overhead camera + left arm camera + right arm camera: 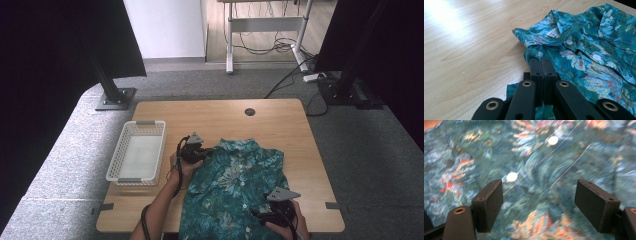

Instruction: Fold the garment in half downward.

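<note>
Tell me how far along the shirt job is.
Done: the shirt lies buttoned, front up, on the table. In hand: the left hand-held gripper is shut on the fabric edge below the collar; the right hand-held gripper hovers open over the lower front. Left: no fold shows yet; the basket holds nothing.

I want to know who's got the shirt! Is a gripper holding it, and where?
The left gripper is shut on the shirt, pinching its edge near the collar. The right gripper is open above the cloth, holding nothing.
</note>
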`<state>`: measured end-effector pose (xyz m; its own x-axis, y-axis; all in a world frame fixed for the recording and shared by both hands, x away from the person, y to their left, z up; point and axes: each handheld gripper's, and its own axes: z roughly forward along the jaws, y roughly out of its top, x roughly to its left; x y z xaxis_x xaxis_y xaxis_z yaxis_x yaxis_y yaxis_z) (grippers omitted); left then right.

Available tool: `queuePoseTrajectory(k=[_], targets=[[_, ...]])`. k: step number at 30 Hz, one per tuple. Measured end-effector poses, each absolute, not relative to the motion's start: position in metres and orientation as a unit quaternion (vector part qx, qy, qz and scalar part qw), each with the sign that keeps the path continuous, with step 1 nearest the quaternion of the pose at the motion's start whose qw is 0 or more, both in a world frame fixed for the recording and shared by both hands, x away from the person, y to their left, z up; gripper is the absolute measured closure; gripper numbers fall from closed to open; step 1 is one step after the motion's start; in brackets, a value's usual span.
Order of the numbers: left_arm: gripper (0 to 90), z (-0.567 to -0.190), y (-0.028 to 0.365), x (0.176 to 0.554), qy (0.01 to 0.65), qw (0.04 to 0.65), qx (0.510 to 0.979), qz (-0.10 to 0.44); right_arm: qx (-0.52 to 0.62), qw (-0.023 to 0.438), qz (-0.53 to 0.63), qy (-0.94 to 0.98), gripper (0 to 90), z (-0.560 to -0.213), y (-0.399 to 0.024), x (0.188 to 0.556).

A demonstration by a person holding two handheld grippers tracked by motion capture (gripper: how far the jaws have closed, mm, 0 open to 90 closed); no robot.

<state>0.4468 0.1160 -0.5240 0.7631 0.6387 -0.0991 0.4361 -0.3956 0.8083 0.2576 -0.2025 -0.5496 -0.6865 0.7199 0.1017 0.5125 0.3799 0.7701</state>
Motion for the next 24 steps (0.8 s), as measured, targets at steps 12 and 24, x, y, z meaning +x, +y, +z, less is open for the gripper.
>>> queuePoseTrajectory(k=[12,24], targets=[[89.0,-0.524,0.116,0.447,0.329,0.439,0.828,0.115,0.406,0.152,0.389,0.813,23.6,-0.524,-0.227,0.319],[89.0,-0.525,0.114,0.448,0.33,0.438,0.828,0.112,0.414,0.128,0.386,0.815,24.7,-0.52,-0.246,0.363]])
